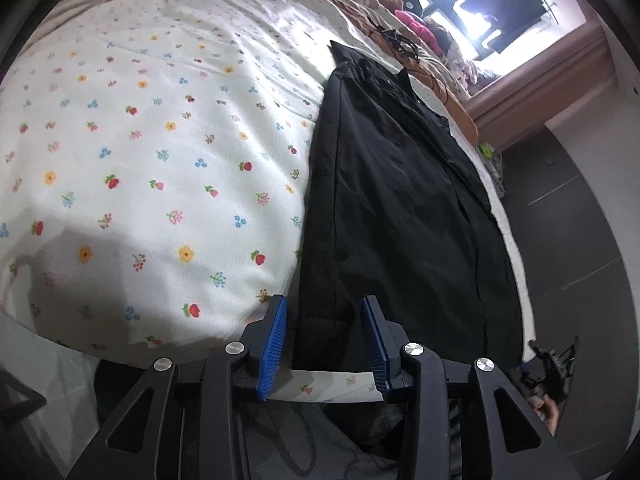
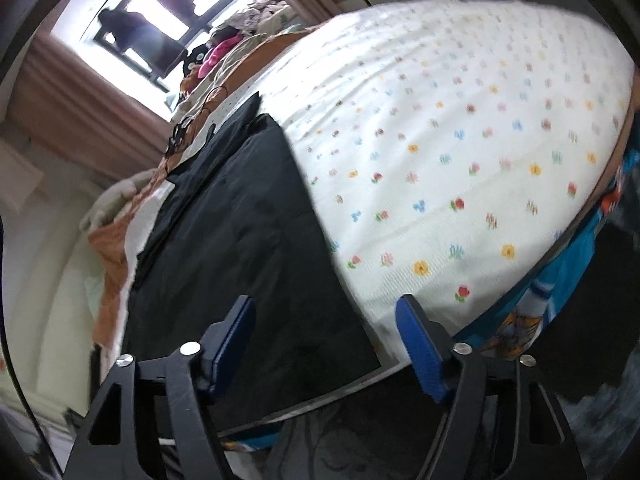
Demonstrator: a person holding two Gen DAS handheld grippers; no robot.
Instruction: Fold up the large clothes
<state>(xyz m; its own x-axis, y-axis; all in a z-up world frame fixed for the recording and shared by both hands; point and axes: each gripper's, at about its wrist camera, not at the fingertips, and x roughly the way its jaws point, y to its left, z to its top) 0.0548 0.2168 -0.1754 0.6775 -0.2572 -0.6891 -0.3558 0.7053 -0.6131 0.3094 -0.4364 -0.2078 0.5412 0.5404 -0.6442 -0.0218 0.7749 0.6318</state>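
A large black garment (image 1: 400,200) lies flat and lengthwise along one edge of the bed, on a white flowered sheet (image 1: 160,140). My left gripper (image 1: 324,304) stands at the garment's near hem. Its blue pads (image 1: 276,340) straddle the left corner, with a gap on both sides and no pinch. In the right wrist view the same black garment (image 2: 248,240) runs away from me. My right gripper (image 2: 325,300) is open wide over the near hem and its right corner, and the pads (image 2: 420,344) are clear of the cloth.
A brown blanket (image 2: 112,248), cables and a heap of clothes and soft toys (image 1: 416,20) lie at the far end under a bright window (image 2: 160,12). Dark floor (image 1: 580,240) runs beside the bed. Blue patterned fabric (image 2: 560,280) hangs off the bed's edge.
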